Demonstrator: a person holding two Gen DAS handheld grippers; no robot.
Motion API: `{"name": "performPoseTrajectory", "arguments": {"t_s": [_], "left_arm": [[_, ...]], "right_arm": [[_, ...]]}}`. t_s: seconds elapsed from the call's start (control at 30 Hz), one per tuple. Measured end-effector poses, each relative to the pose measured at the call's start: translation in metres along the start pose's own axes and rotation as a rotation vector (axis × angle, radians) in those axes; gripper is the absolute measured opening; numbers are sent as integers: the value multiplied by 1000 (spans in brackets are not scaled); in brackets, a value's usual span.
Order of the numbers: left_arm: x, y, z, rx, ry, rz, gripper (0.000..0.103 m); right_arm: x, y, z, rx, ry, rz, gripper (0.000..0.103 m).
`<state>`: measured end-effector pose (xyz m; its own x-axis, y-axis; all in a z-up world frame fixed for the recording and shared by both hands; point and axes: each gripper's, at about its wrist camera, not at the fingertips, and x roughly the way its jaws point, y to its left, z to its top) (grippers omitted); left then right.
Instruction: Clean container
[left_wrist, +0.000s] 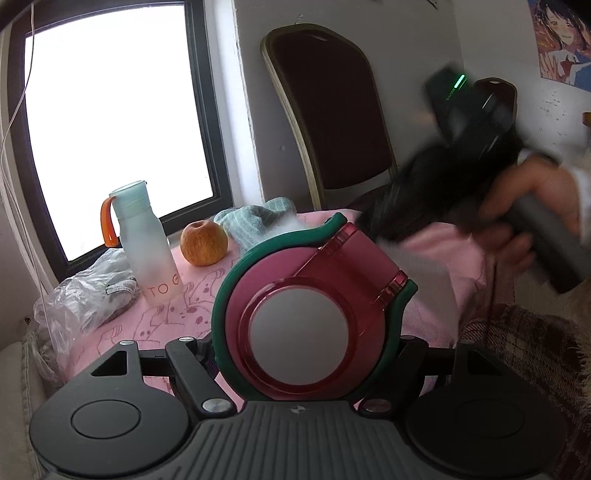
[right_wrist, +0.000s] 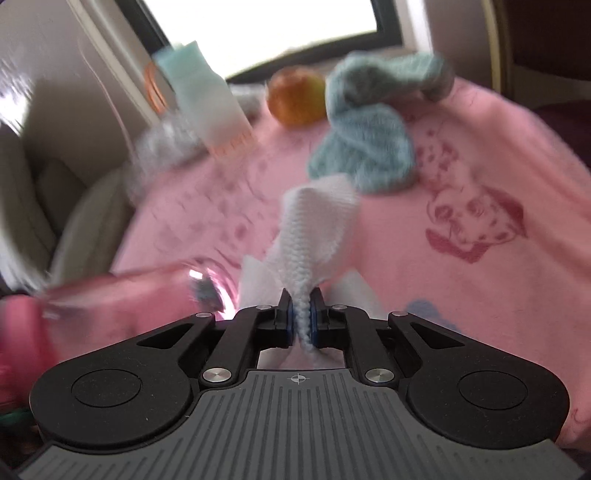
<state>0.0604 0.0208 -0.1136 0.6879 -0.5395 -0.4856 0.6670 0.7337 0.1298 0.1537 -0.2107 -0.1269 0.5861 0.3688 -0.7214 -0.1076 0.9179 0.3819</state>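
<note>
My left gripper (left_wrist: 301, 350) is shut on a round pink container (left_wrist: 299, 332) with a green rim and a pink flip lid, held close to the camera with its pale inside facing me. In the right wrist view the same container (right_wrist: 122, 306) shows blurred and lying sideways at the lower left. My right gripper (right_wrist: 303, 317) is shut on a white cloth (right_wrist: 314, 229) that stands up between the fingers, above the pink printed tablecloth (right_wrist: 461, 277). In the left wrist view the right gripper's body (left_wrist: 476, 147) is blurred at the upper right, held by a hand.
A frosted bottle with an orange strap (left_wrist: 147, 240), an apple (left_wrist: 204, 243), a teal towel (left_wrist: 255, 221) and a crumpled plastic bag (left_wrist: 81, 295) sit on the table by the window (left_wrist: 110, 129). A dark chair (left_wrist: 328, 110) stands behind.
</note>
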Motion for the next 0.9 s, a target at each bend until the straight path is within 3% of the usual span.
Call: {"name": "performPoseTrajectory", "arguments": {"t_s": [0.13, 0.2, 0.27, 0.33, 0.47, 0.53, 0.77, 0.9], "left_arm": [[3, 3, 2, -34, 6, 3, 73], [4, 4, 3, -43, 8, 5, 73], [5, 4, 3, -38, 13, 7, 73], [5, 3, 3, -33, 18, 8, 73], [10, 9, 10, -59, 29, 3, 73], [14, 12, 15, -83, 31, -1, 73], [46, 28, 41, -242, 54, 32, 72], [65, 34, 52, -313, 84, 71, 72]], "right_arm": [[-30, 15, 12, 12, -95, 289, 12], [-36, 23, 14, 16, -96, 471, 12], [-28, 31, 15, 16, -64, 553, 12], [-13, 35, 15, 15, -36, 480, 12], [14, 14, 13, 112, -15, 150, 12], [18, 1, 8, 139, 6, 44, 12], [-29, -38, -5, 237, -219, 30, 12], [-51, -47, -12, 265, -273, 3, 14]]}}
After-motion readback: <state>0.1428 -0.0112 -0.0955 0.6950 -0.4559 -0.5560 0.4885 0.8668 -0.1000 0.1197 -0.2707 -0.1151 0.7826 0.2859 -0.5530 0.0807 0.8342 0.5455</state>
